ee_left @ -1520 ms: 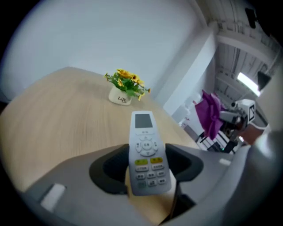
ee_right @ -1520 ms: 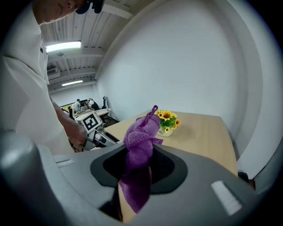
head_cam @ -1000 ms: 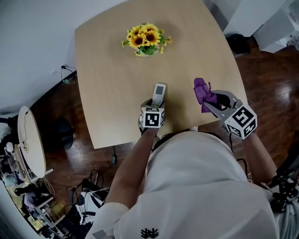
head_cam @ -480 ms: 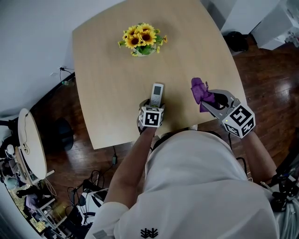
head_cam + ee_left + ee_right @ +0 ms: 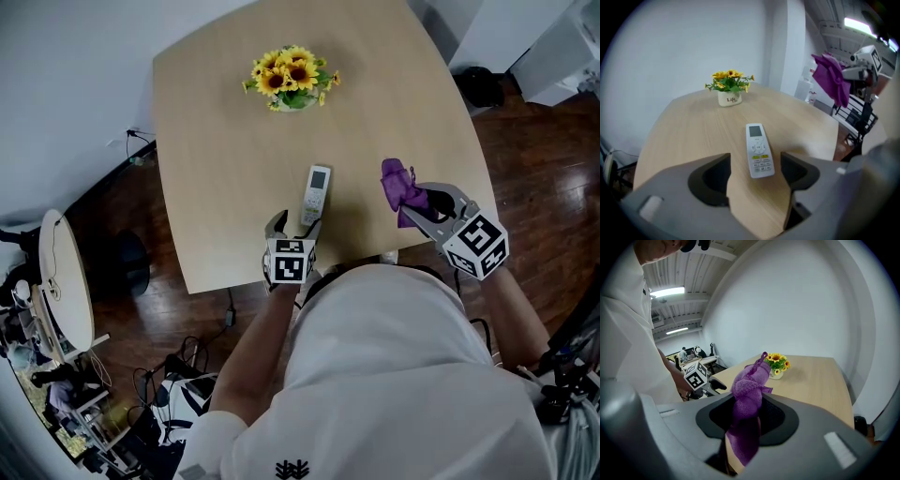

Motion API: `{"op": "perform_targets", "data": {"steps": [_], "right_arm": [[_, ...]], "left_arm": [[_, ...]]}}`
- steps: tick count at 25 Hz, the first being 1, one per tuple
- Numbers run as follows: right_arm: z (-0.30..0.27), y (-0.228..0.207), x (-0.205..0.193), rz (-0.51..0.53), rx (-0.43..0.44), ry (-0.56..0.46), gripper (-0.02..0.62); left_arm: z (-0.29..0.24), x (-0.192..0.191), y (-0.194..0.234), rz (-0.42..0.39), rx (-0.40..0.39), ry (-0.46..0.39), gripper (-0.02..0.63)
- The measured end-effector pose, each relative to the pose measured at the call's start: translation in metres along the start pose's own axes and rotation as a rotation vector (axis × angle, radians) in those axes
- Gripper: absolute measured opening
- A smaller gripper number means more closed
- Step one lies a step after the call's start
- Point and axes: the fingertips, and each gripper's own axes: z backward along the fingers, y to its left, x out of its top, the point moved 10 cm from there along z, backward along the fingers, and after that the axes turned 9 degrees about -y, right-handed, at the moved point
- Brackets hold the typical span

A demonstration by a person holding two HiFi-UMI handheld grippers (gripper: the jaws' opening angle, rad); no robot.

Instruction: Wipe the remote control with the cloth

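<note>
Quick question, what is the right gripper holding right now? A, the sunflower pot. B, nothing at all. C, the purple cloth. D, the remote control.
C: the right gripper is clamped on the purple cloth, which bunches up out of its jaws, while the remote control lies flat on the table.

Remote control (image 5: 758, 150) — button print too small to read.

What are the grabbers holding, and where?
The right gripper pinches the cloth around its middle. The left gripper holds nothing: its jaws are opening, the remote lying free between them.
</note>
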Motion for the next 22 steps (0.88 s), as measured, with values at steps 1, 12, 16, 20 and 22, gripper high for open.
{"op": "perform_targets", "data": {"steps": [1,12,16,20,22], "right_arm": [[0.001,0.001,-0.001,0.001,0.007,-0.002,0.124],[0.024,0.003,-0.009,-0.017,0.105,-0.032,0.124],[0.034,-0.002,-0.027,-0.048,0.112,-0.016,0.124],[0.046,0.014,-0.047,-0.049,0.093,0.001,0.124],[0.050,0.023,-0.049,-0.041,0.083,-0.002,0.124]], "left_arm": [[0.009,0.000,-0.001,0.023,0.004,-0.010,0.353],[0.093,-0.007,-0.026,0.095,0.089,-0.112,0.350],[0.111,-0.013,-0.051,0.137,0.117,-0.128,0.336],[0.122,-0.027,-0.074,0.103,0.070,-0.166,0.287],[0.122,-0.031,-0.081,0.074,0.018,-0.169,0.287]]}}
